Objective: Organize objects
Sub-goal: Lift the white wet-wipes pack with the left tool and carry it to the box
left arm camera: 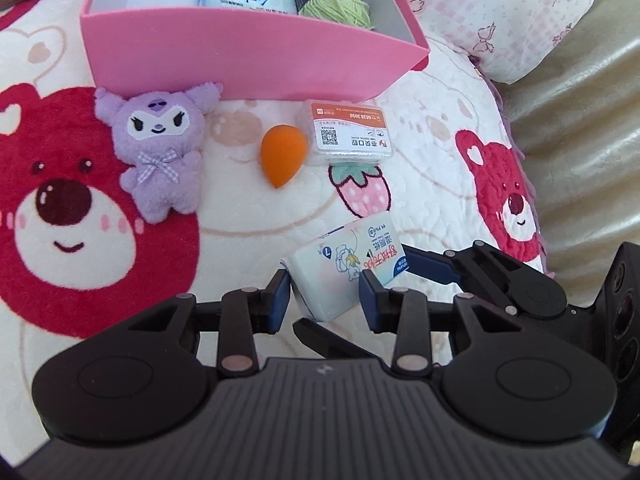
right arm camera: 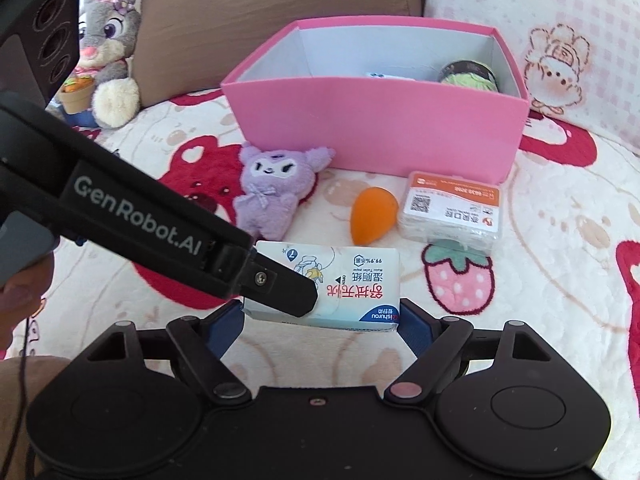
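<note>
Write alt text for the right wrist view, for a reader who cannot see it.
A white wet-wipe packet is pinched by the left hand-held gripper and sits between the right hand-held gripper's open blue pads. Beyond lie a purple plush toy, an orange teardrop sponge and an open pink cardboard box.

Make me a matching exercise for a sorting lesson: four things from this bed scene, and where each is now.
1. green yarn
2. purple plush
3. wet wipes pack
4. orange sponge

A. held by the left gripper
B. inside the pink box
C. between the plush and the clear floss box
D. on the blanket, touching the box's front wall

Pairs: 1-B, 2-D, 3-A, 4-C
</note>
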`<act>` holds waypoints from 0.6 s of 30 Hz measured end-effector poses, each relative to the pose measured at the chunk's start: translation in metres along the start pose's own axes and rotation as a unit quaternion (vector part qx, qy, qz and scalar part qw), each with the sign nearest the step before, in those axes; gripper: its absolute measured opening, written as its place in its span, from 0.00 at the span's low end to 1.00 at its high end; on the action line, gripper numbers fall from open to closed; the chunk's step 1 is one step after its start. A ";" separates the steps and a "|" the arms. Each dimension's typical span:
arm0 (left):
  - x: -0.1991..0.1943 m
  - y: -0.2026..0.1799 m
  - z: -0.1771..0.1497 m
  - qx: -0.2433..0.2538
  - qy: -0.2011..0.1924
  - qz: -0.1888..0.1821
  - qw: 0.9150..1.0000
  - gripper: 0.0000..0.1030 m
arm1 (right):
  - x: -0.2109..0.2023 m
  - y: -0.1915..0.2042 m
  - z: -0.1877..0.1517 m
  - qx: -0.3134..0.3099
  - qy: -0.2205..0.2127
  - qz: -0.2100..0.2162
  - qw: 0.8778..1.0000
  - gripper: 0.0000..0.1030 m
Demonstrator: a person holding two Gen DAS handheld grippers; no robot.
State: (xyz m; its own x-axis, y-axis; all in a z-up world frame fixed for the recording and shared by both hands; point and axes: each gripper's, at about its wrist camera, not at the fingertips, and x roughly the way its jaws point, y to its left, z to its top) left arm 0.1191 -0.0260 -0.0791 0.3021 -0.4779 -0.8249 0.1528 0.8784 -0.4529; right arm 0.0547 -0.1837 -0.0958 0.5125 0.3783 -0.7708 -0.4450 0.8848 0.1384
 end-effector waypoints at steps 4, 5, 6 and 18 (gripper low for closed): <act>-0.021 -0.004 -0.003 0.002 -0.018 -0.014 1.000 0.35 | -0.018 0.018 0.006 -0.031 -0.010 -0.020 0.999 0.88; -0.027 -0.007 -0.005 0.008 -0.025 -0.013 1.000 0.35 | -0.022 0.022 0.007 -0.038 -0.012 -0.026 0.999 0.88; -0.032 -0.009 -0.006 0.015 -0.031 -0.009 0.999 0.35 | -0.028 0.025 0.008 -0.043 -0.018 -0.028 0.999 0.88; -0.077 -0.025 -0.014 0.050 -0.062 -0.018 0.997 0.35 | -0.067 0.042 0.021 -0.046 -0.044 -0.037 0.997 0.84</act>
State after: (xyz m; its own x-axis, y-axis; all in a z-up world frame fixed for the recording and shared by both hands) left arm 0.0791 -0.0112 -0.0093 0.4072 -0.5094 -0.7581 0.2559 0.8604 -0.4407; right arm 0.0175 -0.1657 -0.0252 0.6073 0.3392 -0.7184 -0.4677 0.8836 0.0219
